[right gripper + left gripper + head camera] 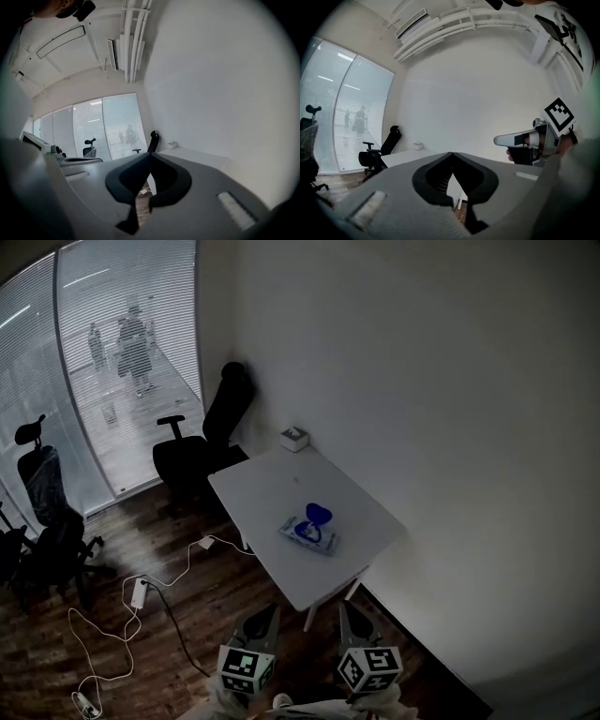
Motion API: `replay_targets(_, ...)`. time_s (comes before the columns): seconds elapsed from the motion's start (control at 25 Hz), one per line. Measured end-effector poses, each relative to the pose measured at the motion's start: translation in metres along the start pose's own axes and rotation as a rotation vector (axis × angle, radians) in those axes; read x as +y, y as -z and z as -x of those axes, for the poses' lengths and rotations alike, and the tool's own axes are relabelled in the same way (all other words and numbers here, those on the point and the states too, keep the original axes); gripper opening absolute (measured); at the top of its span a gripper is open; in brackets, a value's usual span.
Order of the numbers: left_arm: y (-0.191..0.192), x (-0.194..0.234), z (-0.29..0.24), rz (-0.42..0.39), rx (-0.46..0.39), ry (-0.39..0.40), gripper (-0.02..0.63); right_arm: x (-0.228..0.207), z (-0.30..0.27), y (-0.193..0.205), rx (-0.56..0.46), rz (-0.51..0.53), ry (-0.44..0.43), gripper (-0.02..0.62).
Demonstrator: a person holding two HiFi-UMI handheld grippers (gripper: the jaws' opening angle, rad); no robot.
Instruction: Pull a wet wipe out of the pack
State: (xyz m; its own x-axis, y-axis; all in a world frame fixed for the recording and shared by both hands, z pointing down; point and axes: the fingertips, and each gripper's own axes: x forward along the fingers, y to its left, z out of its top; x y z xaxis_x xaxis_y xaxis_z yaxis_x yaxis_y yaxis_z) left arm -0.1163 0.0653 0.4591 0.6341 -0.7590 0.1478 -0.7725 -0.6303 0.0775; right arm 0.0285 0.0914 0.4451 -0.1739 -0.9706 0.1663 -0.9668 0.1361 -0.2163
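**Dim office, white table point(253, 486): approach step**

Our left tongs point(266, 613) and right tongs point(351, 611) are both pressed together, empty, short of the table. The wipe pack point(309, 532) lies mid-table, blue lid point(318, 514) apparently up. Next we'd reach in, spread one pair, pinch a wipe.

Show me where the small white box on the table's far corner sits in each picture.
Head view: small white box, upper middle, on the white table's far corner.
Left gripper view: the box, left of centre.
Right gripper view: the box, right of centre.
Shared landmark: the black office chair beside that corner.
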Motion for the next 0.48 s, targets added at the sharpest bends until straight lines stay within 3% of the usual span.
replay_targets(0.48,0.013,0.042,-0.051,0.015,0.027,0.023,0.003,-0.014,-0.063,0.004,0.029,-0.003,0.026,0.005)
